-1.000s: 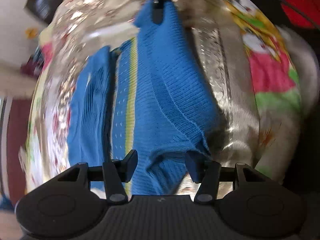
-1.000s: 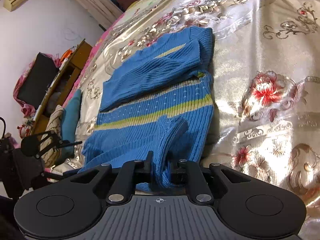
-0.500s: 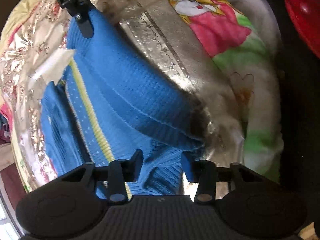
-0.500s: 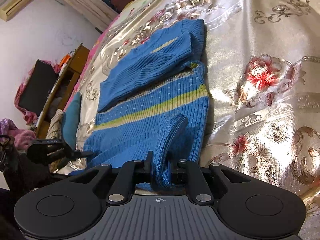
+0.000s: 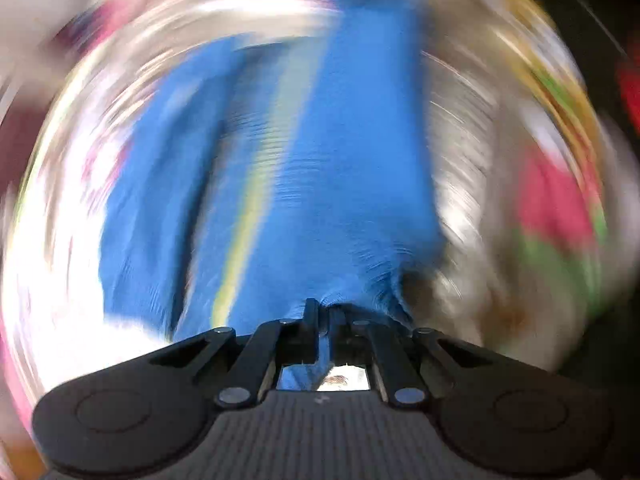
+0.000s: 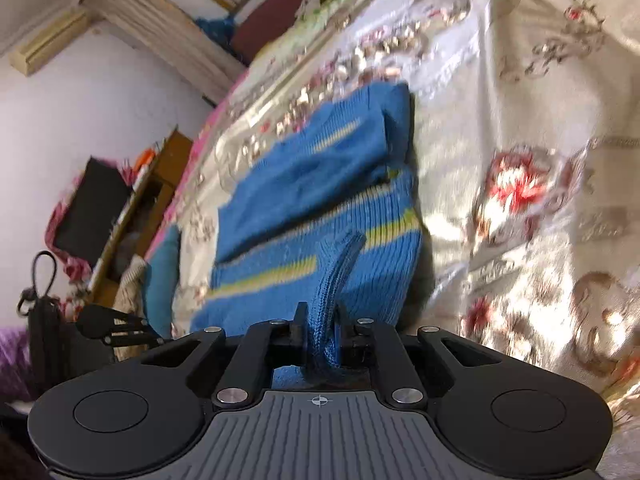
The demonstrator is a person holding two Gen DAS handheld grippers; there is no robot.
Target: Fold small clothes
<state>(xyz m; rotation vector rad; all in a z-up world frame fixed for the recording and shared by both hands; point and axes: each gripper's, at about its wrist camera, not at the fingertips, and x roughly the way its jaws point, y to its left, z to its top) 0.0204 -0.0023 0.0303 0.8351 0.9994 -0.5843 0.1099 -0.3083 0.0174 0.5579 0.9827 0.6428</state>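
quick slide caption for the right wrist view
Right gripper pinches a raised fold of the blue striped sweater lying on the floral bedspread.

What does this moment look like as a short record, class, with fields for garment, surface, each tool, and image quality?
garment: blue knit sweater with a yellow stripe, partly folded
surface: floral bedspread, sweater lying on it
right tool: shut on a raised fold of the sweater
left tool: shut on the sweater's edge
image quality: left wrist view heavily blurred; right wrist view mildly blurred
background: wooden shelf by the white wall
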